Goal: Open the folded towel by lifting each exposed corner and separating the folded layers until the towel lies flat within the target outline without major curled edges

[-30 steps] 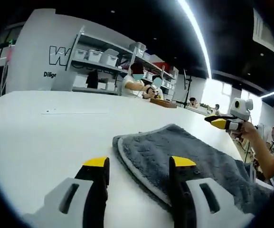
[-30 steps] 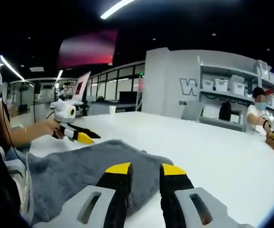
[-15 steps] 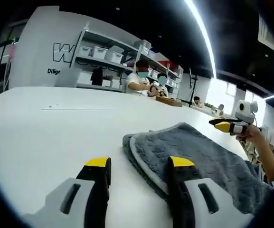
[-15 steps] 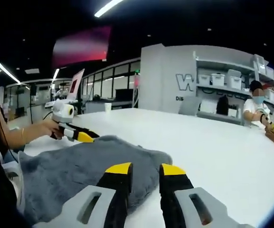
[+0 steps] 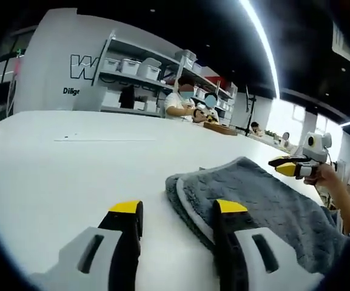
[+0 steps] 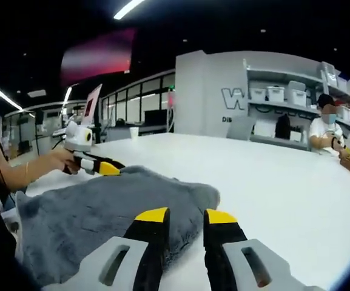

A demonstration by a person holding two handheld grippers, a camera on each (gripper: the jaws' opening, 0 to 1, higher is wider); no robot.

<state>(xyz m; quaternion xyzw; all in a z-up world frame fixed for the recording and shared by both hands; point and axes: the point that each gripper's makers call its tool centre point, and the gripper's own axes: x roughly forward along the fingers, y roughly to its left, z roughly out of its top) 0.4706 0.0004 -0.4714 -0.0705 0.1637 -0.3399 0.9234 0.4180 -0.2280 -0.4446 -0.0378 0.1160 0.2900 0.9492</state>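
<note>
Folded grey towel point(image 5: 256, 197) lies on white table point(image 5: 65, 163), w/ left gripper point(image 5: 178, 212) just beside its folded edge, jaws spread wide, gripping nothing. Right gripper point(image 6: 184, 216) hovers over towel's corner, jaws slightly apart, also empty; shelves point(image 6: 284, 100) well beyond towel

"W" and "Dilige" on grey wall point(image 5: 53, 66)
</note>
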